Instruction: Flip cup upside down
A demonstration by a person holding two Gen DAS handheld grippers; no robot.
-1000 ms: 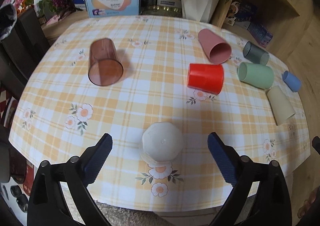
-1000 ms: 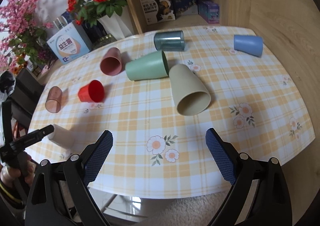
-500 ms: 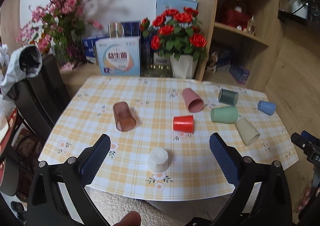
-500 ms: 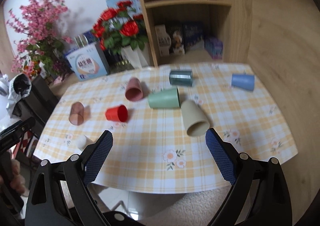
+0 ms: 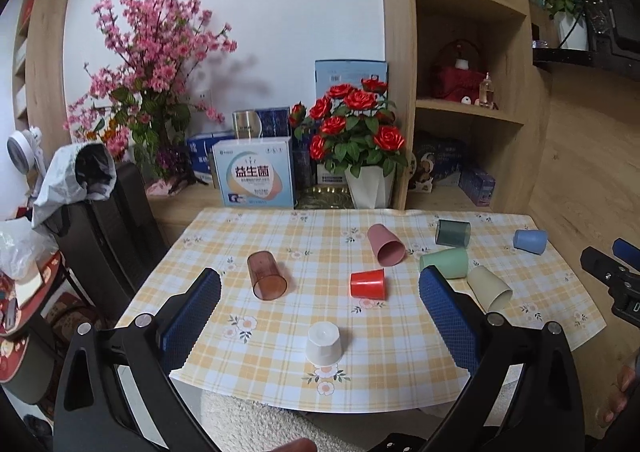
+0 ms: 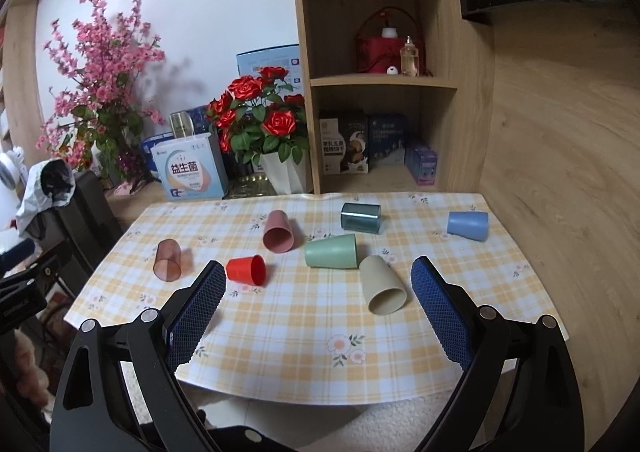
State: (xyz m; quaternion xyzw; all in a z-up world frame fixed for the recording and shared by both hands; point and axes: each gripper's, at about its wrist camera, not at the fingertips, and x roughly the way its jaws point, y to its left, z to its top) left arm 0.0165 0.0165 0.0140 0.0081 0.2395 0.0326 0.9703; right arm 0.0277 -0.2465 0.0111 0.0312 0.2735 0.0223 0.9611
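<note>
step: white cup (image 5: 323,344) judged flipped, mouth down near counter (image 5: 400,364) front edge, well in front of red cup (image 5: 368,284) | left tongs (image 5: 318,316) wide, empty | right tongs (image 6: 316,304) wide, empty | next: likely none, or pick a lying cup

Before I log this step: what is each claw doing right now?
Left claw: open, holding nothing, back from the table.
Right claw: open, holding nothing.
</note>
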